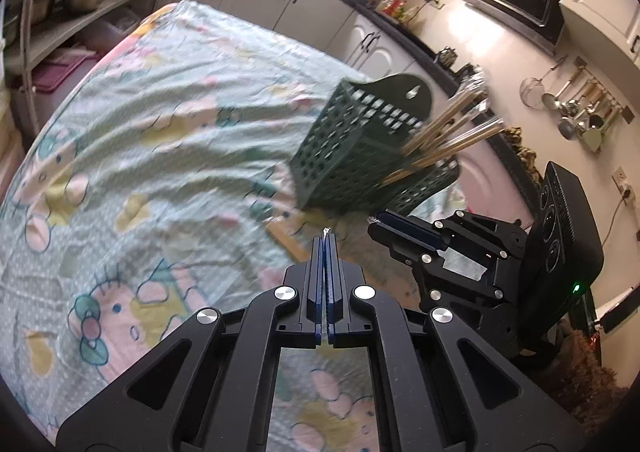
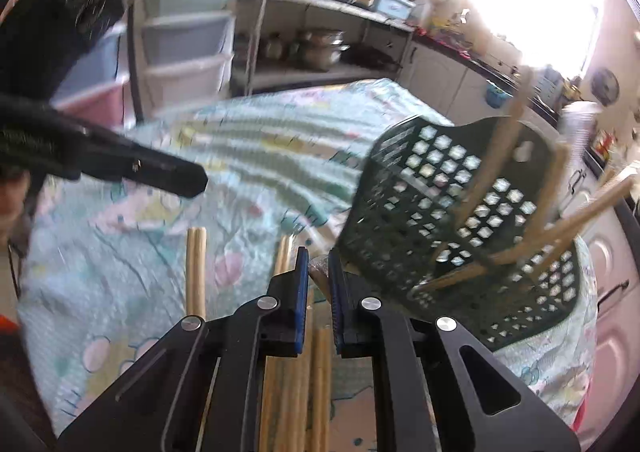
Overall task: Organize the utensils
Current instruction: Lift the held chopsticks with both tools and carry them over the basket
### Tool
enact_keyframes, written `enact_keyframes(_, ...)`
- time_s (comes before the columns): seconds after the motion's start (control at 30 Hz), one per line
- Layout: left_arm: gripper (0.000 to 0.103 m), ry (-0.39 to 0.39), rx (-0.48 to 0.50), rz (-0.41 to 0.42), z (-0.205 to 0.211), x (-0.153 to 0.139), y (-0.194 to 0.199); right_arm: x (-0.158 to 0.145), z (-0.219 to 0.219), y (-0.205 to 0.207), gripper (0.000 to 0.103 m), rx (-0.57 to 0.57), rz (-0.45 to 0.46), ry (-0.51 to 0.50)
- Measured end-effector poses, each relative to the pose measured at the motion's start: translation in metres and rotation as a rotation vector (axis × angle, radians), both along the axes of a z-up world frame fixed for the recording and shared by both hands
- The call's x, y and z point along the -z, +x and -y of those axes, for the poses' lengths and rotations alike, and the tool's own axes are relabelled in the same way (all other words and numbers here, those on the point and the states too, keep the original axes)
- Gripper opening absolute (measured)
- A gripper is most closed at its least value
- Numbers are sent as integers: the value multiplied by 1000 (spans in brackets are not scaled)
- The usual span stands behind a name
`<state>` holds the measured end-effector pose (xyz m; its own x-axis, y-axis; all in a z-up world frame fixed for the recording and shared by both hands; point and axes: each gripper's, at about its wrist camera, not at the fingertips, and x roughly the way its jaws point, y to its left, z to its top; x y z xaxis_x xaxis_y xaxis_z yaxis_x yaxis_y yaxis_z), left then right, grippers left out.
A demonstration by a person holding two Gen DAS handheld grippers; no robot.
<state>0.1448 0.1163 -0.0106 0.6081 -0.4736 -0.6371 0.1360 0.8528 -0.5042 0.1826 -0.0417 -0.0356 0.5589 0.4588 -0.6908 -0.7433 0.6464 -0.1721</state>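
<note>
1. Left claw (image 1: 325, 242) pressed together, gripping nothing visible.
2. Right claw (image 2: 318, 264) slightly apart over loose chopsticks (image 2: 196, 268) on the counter (image 2: 120, 260).
3. Basket (image 2: 460, 220) just right-forward, holding chopsticks.

basket (image 1: 352, 156) on tablecloth (image 1: 160, 124) | chopsticks (image 1: 448, 132) in basket | loose chopsticks (image 2: 196, 268) before basket

Green perforated basket (image 1: 340, 156) holding chopsticks (image 1: 444, 136), upright
</note>
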Motion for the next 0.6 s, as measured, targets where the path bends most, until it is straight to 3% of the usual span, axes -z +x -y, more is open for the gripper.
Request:
enact_keyframes(0.23, 0, -3, 41, 83, 22, -37, 7, -38, 34, -3, 9, 59, 21, 126)
enact_keyframes(0.6, 0, 7, 115, 171, 59, -77, 12, -85, 83, -12, 6, 141, 90, 247)
